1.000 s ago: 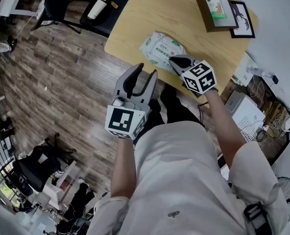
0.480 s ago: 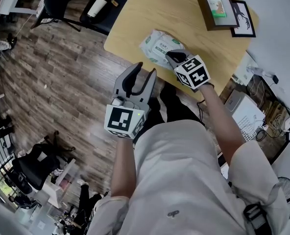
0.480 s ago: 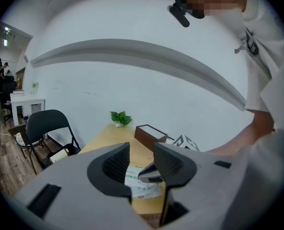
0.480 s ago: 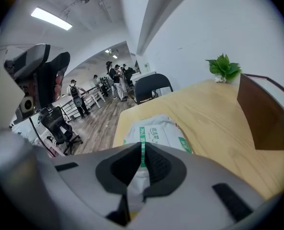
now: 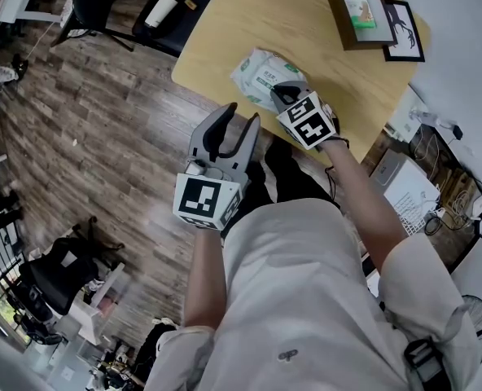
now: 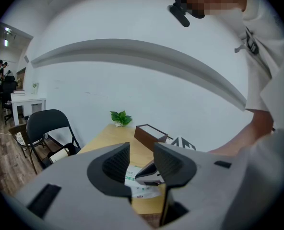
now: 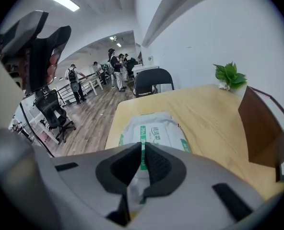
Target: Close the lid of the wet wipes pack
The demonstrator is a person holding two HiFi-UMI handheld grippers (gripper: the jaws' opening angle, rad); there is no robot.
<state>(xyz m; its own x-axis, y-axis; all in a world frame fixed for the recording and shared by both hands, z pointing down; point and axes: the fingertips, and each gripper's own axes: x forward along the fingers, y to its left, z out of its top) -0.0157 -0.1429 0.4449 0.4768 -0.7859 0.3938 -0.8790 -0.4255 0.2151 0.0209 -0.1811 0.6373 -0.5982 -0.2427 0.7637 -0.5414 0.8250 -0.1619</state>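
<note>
Wipes pack [image 5: 261, 76] on table [image 5: 306, 23]; 2 frames [image 5: 357, 13] behind.

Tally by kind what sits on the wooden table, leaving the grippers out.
Wet wipes pack: 1
Picture frames: 2
Green plant: 1
Total: 4

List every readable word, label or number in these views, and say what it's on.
"75": on the wet wipes pack, next to its green stripe, in the right gripper view.
Rest of the pack's print: too blurred to read in any view.
Green framed picture on the table: print too small to read.
Marker cubes: black-and-white patterns only, no words.
</note>
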